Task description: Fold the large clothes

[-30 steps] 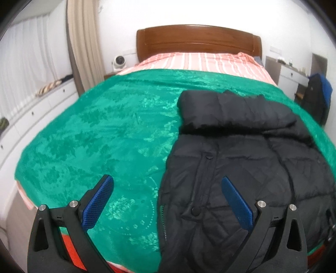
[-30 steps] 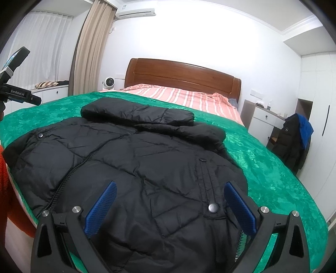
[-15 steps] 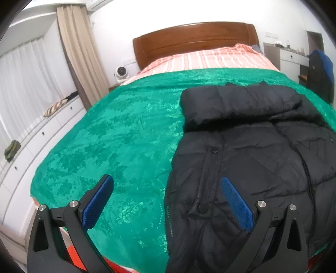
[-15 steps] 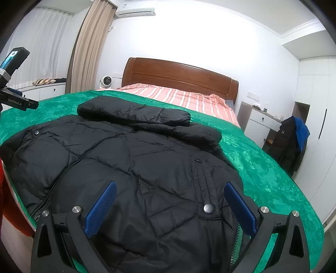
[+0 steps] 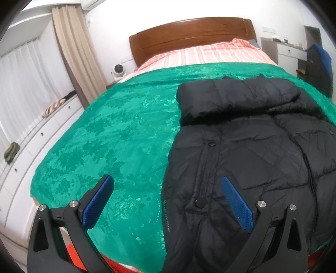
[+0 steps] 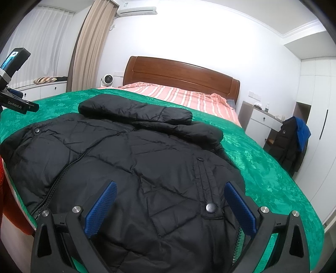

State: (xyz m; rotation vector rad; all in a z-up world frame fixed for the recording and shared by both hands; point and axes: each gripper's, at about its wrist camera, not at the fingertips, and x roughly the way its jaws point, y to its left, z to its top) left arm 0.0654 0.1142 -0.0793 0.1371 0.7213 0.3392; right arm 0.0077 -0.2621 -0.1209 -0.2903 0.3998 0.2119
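Step in hand: approach, no fold begun. The left gripper, fingers spread wide and empty, straddles the left edge of the black jacket, which lies on the green blanket. The right gripper, equally wide, hovers over its hem. Next, each should probably pinch an edge. Since the earlier frames, the left view has swung left.

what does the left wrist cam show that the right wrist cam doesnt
Only the left wrist view: the left gripper, open over the jacket's left edge, and the broad bare stretch of green blanket beside it.

Only the right wrist view: the right gripper, open above the jacket's hem, the air conditioner, and the white wardrobe doors.

Both: the black puffer jacket lying flat, the wooden headboard, the striped bedding, the small fan.
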